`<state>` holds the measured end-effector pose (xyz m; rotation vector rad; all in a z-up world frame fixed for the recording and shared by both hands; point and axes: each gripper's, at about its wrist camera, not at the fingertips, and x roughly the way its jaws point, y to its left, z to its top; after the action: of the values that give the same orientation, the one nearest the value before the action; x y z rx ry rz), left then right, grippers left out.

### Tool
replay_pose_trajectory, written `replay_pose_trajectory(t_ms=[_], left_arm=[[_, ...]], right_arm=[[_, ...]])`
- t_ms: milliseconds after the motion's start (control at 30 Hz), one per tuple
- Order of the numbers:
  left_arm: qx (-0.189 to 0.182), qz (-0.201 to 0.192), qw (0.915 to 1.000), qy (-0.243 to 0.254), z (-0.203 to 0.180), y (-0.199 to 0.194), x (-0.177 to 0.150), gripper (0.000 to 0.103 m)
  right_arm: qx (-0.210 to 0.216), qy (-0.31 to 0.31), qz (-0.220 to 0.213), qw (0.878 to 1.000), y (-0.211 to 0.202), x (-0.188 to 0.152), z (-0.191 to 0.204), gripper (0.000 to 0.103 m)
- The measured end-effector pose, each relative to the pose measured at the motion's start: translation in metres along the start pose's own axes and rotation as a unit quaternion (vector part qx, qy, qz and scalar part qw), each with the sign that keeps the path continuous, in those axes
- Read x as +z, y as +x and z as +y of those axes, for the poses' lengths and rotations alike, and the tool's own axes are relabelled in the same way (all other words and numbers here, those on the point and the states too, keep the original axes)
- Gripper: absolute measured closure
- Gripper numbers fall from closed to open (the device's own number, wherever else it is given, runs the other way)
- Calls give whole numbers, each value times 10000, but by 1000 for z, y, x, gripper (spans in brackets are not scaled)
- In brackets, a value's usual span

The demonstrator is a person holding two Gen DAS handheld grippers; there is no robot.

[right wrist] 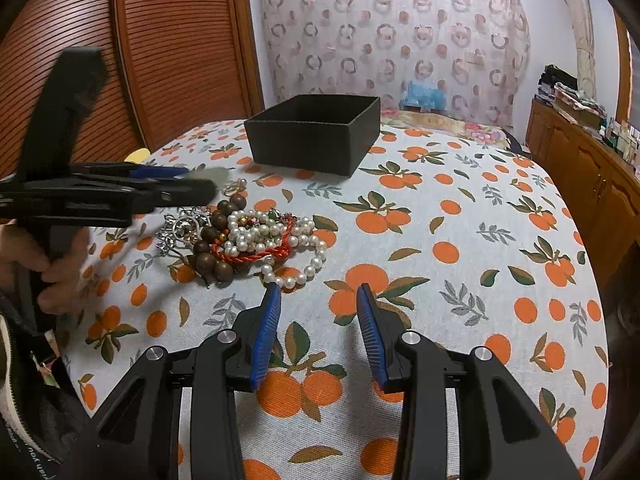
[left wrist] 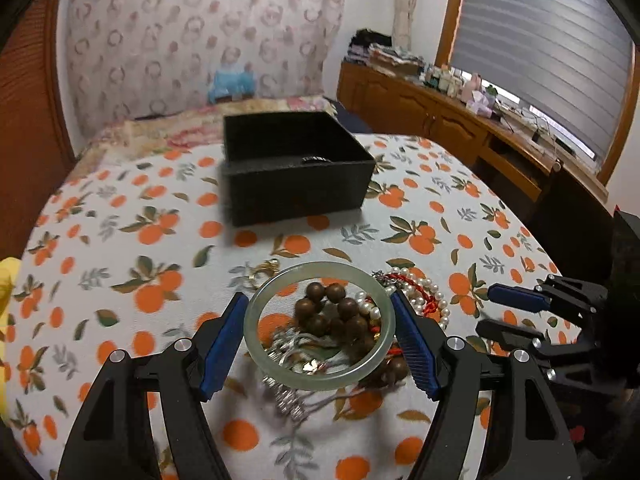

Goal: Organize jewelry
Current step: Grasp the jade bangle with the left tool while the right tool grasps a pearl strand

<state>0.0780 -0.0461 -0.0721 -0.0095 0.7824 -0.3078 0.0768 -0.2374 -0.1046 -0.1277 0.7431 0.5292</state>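
Note:
A pale green jade bangle (left wrist: pixel 316 381) sits between the blue pads of my left gripper (left wrist: pixel 318 300), which is shut on it just above the jewelry pile. In the right wrist view the bangle (right wrist: pixel 214 175) is a pale blur at the tip of the left gripper (right wrist: pixel 200 184). The pile under it holds a brown wooden bead bracelet (left wrist: pixel 332 306) (right wrist: pixel 216 236), a pearl necklace (left wrist: pixel 426 296) (right wrist: pixel 280 236), a red cord (right wrist: pixel 256 255) and a silver chain (left wrist: pixel 288 398) (right wrist: pixel 180 226). The open black box (left wrist: pixel 296 190) (right wrist: pixel 312 148) stands beyond. My right gripper (right wrist: pixel 318 288) (left wrist: pixel 494 314) is open and holds nothing, beside the pearls.
The table wears a white cloth with orange fruit print (right wrist: pixel 460 248). A wooden sideboard (left wrist: pixel 440 114) (right wrist: pixel 580 168) with clutter runs along the right. A louvered wooden door (right wrist: pixel 180 60) is at the left. A person's hand (right wrist: pixel 52 268) grips the left tool's handle.

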Motion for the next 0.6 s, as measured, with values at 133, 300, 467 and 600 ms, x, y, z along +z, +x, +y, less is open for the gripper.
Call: replay_pose_trajectory(t_ms=[133,300,467,600], left_arm=[[48,-125,9999,-67,8,-13,-6,34],[154,-180,9996,-126,18,-20,-16,34],[166,-170,9995,-202,24,-20,-24,34],[166,-183,9994,-242,28,-22,-27,34]], right_arm=[[96,-52,109,9999,5,7,3,61],[247,-280,200,9991,11,19,14,63],[285,-452,234,9983,18,34,24,69],[413,-510,237,9976,21,42,31,69]])
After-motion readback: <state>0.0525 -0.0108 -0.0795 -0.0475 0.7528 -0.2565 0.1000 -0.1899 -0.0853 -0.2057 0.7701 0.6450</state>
